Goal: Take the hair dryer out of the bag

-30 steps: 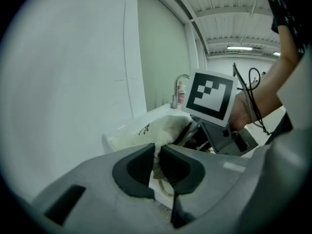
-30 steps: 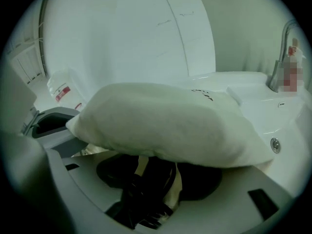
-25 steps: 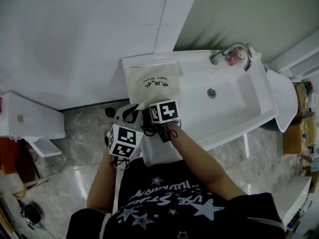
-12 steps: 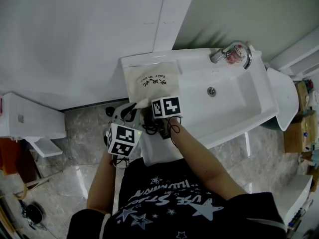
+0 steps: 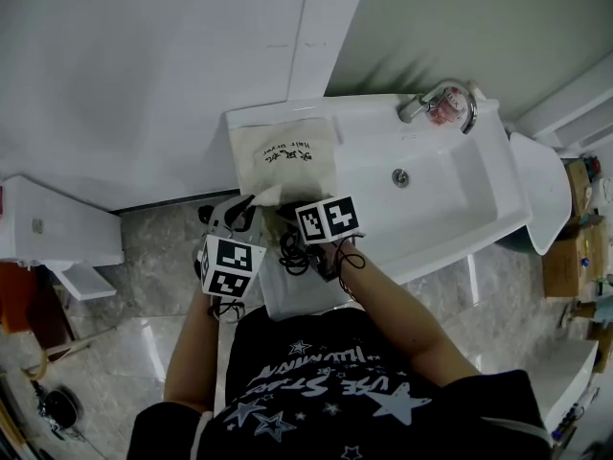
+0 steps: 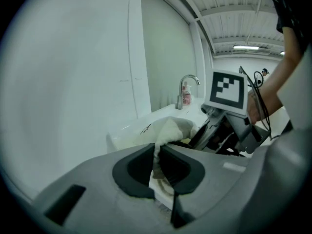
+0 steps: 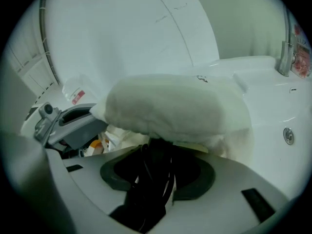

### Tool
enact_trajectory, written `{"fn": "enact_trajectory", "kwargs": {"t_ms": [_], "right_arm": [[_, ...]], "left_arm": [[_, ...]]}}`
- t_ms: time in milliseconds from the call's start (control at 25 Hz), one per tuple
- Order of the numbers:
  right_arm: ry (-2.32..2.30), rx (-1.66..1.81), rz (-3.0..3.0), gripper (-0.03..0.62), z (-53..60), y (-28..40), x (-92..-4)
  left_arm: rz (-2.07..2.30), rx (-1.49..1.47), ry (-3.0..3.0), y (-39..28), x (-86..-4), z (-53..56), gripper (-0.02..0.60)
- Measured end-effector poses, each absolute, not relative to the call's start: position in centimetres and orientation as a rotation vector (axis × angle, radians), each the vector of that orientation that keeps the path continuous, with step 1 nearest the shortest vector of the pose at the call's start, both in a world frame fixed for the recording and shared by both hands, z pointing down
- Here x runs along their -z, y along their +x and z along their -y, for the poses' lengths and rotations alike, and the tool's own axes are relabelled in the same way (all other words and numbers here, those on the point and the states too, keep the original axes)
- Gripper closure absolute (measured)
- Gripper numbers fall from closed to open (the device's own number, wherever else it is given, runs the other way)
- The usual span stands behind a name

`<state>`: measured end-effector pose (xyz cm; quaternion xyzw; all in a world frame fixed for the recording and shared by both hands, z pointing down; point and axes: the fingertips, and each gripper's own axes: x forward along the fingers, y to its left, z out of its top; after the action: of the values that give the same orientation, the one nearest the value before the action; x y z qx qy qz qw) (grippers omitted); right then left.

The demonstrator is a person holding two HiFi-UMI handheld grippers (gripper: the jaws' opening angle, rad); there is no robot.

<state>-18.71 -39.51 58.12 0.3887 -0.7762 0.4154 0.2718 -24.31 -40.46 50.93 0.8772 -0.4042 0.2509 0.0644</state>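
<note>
A cream cloth bag (image 5: 283,156) with dark print lies on the white counter (image 5: 306,290) left of the basin. My left gripper (image 5: 255,203) is shut on a fold of cloth at the bag's mouth (image 6: 170,128), the fabric pinched between its pads (image 6: 157,162). My right gripper (image 5: 290,226) sits at the bag's mouth, and its jaws are closing on the black hair dryer (image 7: 156,165) and its looped cord (image 5: 292,254). Most of the dryer is hidden under the puffed bag (image 7: 175,104).
The white sink basin (image 5: 450,190) lies to the right, with a chrome tap (image 5: 436,103) and a pink bottle (image 5: 448,109) at its far end. A white wall rises close behind the bag. Grey marble floor (image 5: 163,247) and a white cabinet (image 5: 57,228) lie to the left.
My right gripper has drawn back toward the person and a little right, bringing the black cord out of the bag's mouth. The left gripper has kept its pinch in place.
</note>
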Motion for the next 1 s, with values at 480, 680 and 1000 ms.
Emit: {"fn": "enact_trajectory", "kwargs": {"t_ms": [480, 680, 1000], "right_arm": [[0.749, -1.139, 2.194, 0.408, 32.5, -18.0, -55.8], [0.561, -1.095, 2.238, 0.408, 29.1, -17.3, -54.4], [0.417, -1.012, 2.293, 0.408, 24.6, -15.2, -52.9]], "left_arm": [[1.368, -0.769, 2.548, -24.2, -50.0, 39.6, 0.545], [1.433, -0.786, 2.496, -24.2, -50.1, 38.6, 0.546], [1.489, -0.838, 2.453, -22.9, -50.0, 37.3, 0.546]]}}
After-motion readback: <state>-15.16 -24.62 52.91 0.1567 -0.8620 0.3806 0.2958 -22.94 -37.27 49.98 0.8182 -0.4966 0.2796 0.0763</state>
